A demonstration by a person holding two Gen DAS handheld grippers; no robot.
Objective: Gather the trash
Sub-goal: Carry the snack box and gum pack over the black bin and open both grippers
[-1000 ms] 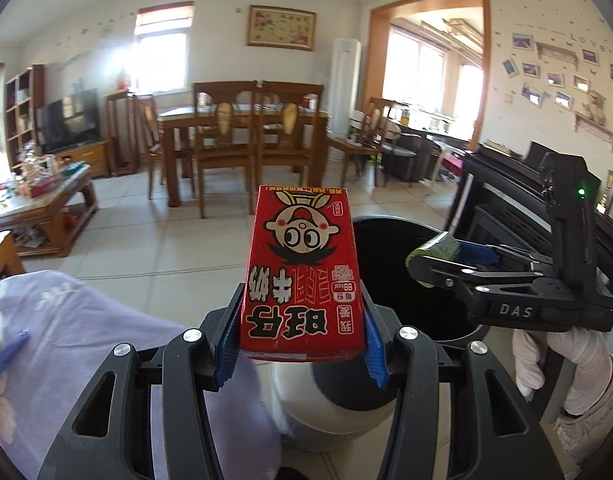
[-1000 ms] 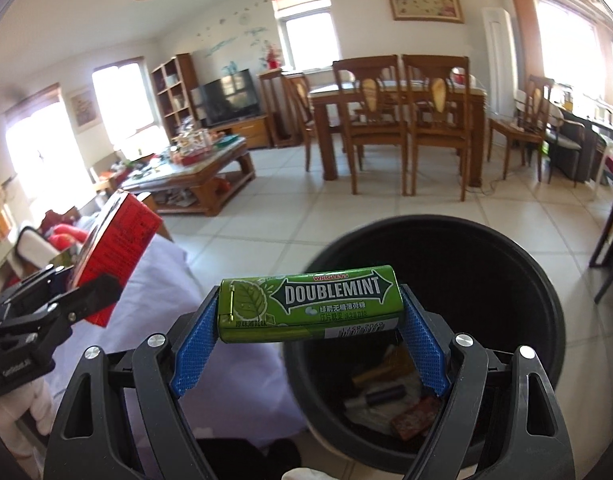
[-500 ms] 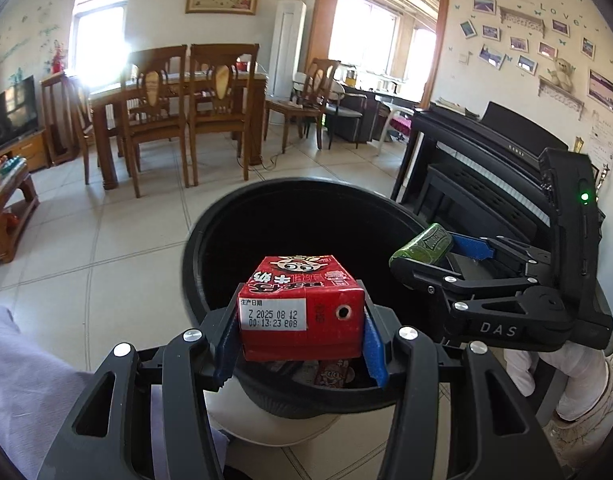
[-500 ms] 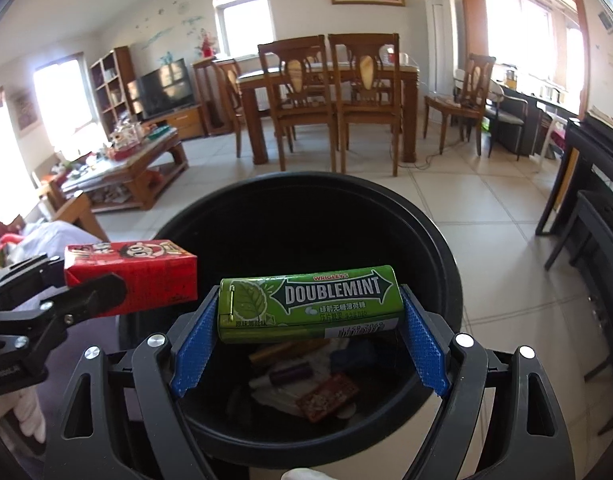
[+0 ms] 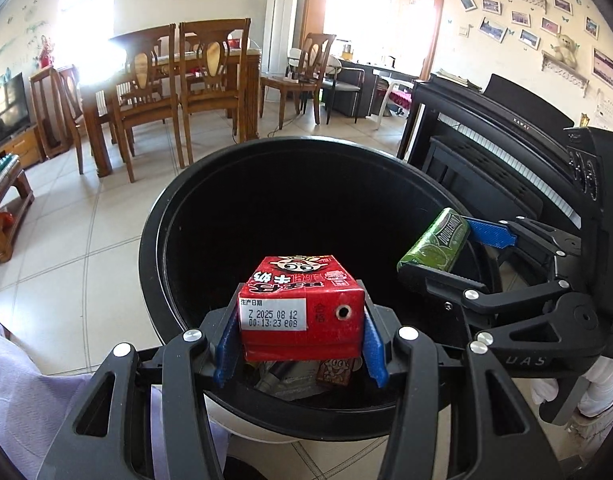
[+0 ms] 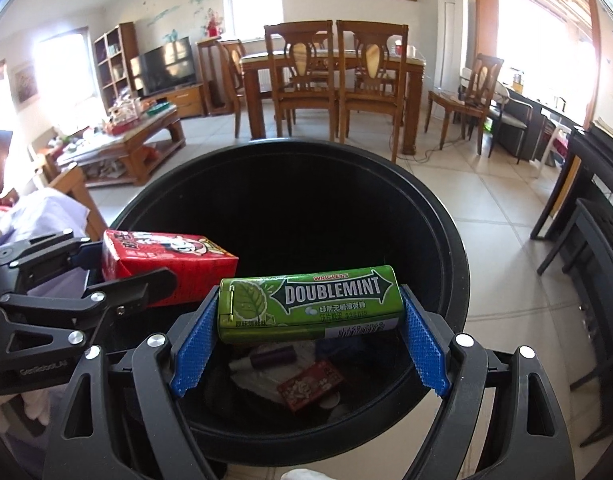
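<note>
one red carton [image 5: 301, 312], one gum pack [image 6: 309, 304], one bin [image 5: 194, 200]

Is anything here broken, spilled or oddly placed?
Nothing stands out. The red milk carton lies on its side in the left gripper, and the green Doublemint pack sits crosswise in the right gripper, both held over the black bin.

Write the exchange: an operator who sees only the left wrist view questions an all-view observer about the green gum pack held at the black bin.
Operator: Is the gum pack gripped squarely?
Observer: Yes. The right tongs clamp it by both ends, and it lies level.
Operator: Is it over the bin?
Observer: Yes. Trash shows directly beneath it, including a dark purple tube.
</note>
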